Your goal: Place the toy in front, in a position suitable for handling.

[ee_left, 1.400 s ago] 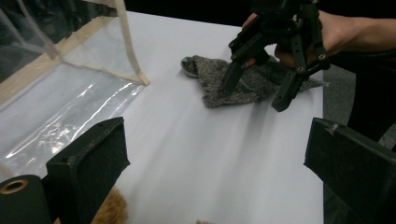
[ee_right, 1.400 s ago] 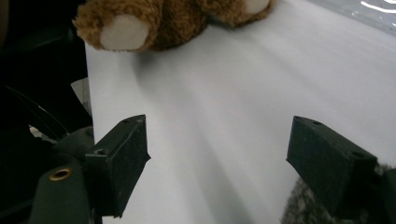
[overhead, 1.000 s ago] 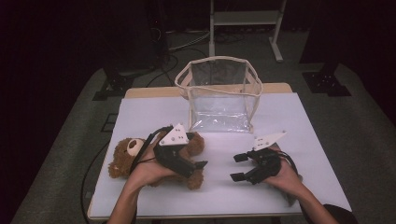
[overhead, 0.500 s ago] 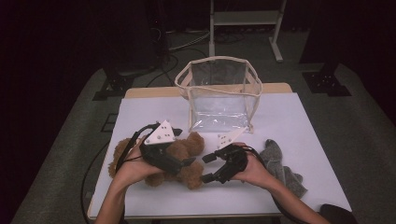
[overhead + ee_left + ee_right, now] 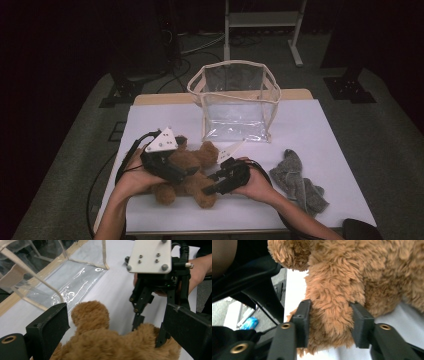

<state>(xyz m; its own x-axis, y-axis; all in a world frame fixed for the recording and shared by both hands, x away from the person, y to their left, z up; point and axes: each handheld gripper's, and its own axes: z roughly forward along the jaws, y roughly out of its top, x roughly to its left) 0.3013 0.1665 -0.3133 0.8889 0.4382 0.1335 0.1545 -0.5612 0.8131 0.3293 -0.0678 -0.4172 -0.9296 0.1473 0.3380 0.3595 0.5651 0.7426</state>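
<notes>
Fur of a brown plush teddy bear (image 5: 187, 172) lies at the near middle of the white table (image 5: 325, 135), and both grippers meet on it. The right gripper (image 5: 329, 322), just right of the bear, has just been closing its jaws; in the right gripper view the two black pads press on either side of one shaggy limb, whose tip is cut off below. The left gripper (image 5: 112, 337) sits over the bear's left side with its jaws spread wide around the body; whether the pads touch the fur is hard to make out, and the bear's head is mostly hidden under that gripper from above. Right of the bear, apart from it, lies a crumpled grey knitted sock (image 5: 299, 181). Beyond the bear stands a clear plastic bag with cream trim (image 5: 235, 100), upright, mouth open, its inside blurred by glare.
</notes>
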